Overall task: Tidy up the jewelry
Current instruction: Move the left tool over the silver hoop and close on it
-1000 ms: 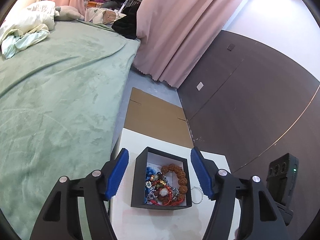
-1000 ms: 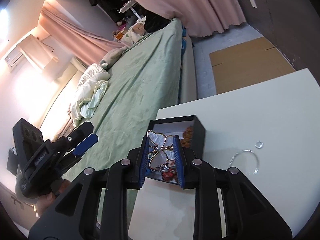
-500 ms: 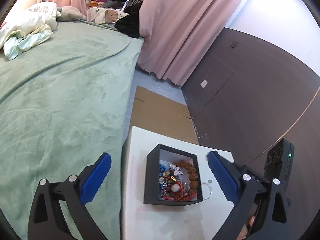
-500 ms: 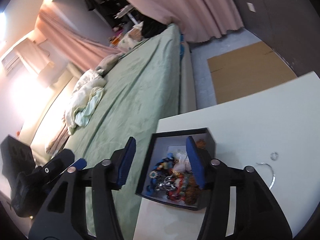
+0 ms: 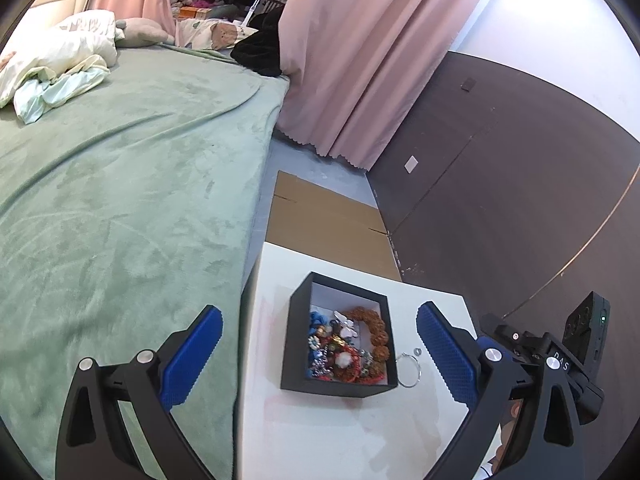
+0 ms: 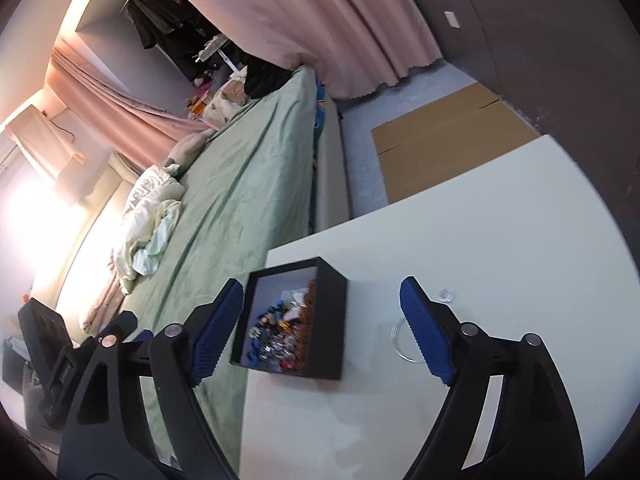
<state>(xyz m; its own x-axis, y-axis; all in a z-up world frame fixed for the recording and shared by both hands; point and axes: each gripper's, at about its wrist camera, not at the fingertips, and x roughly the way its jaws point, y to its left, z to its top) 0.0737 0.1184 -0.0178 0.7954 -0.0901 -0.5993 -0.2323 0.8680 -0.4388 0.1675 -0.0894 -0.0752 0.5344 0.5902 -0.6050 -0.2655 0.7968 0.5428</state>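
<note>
A black jewelry box with a white inside sits on the white table. It holds a heap of jewelry: a brown bead bracelet, red, blue and silver pieces, and a white butterfly brooch. The box also shows in the right wrist view. A thin clear bangle and a small ring lie on the table right of the box. My left gripper is wide open and empty above the box. My right gripper is wide open and empty, back from the box.
A bed with a green blanket runs along the table's left side. Flat cardboard lies on the floor beyond the table. A dark wall stands to the right, pink curtains behind.
My right gripper opened and let go of the butterfly brooch, which now lies in the box, then drew back. My left gripper opened wider and pulled back.
</note>
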